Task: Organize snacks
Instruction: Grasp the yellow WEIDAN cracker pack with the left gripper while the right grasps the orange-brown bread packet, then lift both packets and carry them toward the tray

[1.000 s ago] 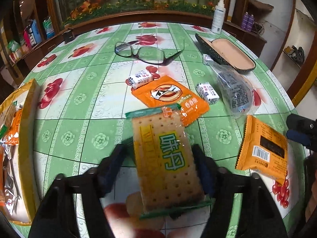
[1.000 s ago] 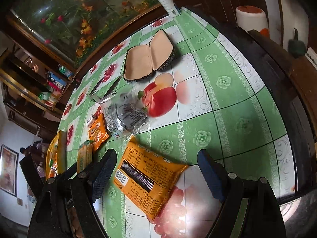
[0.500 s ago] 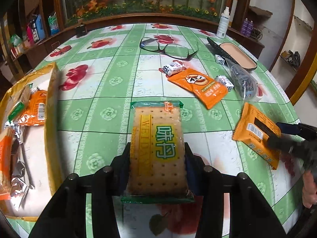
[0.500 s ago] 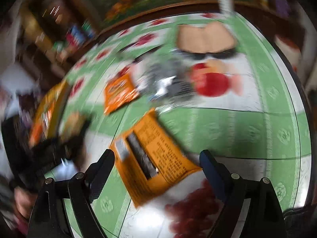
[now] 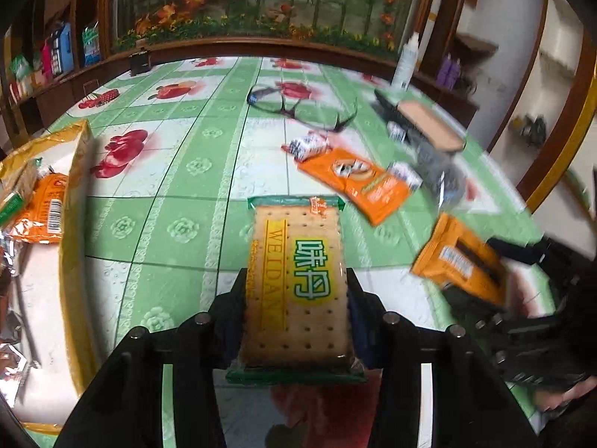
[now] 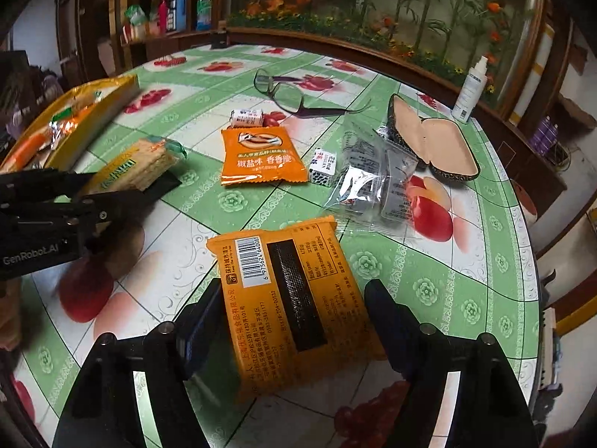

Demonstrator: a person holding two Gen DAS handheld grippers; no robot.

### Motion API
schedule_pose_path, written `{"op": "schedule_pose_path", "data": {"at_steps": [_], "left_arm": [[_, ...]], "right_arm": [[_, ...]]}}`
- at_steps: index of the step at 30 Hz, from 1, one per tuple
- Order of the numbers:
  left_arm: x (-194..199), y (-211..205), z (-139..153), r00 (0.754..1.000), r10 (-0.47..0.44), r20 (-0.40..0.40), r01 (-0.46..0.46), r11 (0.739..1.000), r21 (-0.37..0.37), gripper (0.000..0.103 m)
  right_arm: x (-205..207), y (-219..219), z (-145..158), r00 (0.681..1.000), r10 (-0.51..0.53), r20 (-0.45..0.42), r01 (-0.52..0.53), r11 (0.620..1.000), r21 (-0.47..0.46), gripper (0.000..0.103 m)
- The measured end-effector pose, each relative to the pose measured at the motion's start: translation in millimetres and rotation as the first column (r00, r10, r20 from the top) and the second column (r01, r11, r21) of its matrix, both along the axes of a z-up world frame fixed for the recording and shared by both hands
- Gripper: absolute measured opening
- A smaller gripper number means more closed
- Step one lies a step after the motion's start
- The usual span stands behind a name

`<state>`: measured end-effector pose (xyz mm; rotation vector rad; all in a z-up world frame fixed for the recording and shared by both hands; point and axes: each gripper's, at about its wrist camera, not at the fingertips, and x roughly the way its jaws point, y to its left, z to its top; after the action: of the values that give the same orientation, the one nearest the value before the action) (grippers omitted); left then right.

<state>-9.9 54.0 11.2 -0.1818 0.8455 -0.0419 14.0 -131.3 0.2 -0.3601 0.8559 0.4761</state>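
Note:
My left gripper is shut on a cracker pack with a green label and holds it above the table; it also shows in the right wrist view. My right gripper is open, its fingers on either side of an orange snack packet lying barcode-up on the table; the packet also shows in the left wrist view. A yellow snack bag lies open at the left with orange and foil packets inside. Another orange packet lies mid-table.
On the green fruit-print tablecloth lie a clear wrapper, small white candy packs, glasses, an open glasses case and a spray bottle. The table edge runs close on the right.
The left gripper has lifted the cracker pack and swung left toward the yellow bag. The right gripper has moved in over the orange barcode packet, fingers now straddling it.

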Motion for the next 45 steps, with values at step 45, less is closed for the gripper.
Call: {"op": "schedule_pose_path", "data": {"at_steps": [45], "left_arm": [[-9, 3, 10, 0.998, -0.020, 0.059, 0.022, 0.999, -0.034, 0.045]], "right_arm": [[23, 0, 1, 0.992, -0.127, -0.028, 0.130, 0.976, 0.177, 0.077]]}}
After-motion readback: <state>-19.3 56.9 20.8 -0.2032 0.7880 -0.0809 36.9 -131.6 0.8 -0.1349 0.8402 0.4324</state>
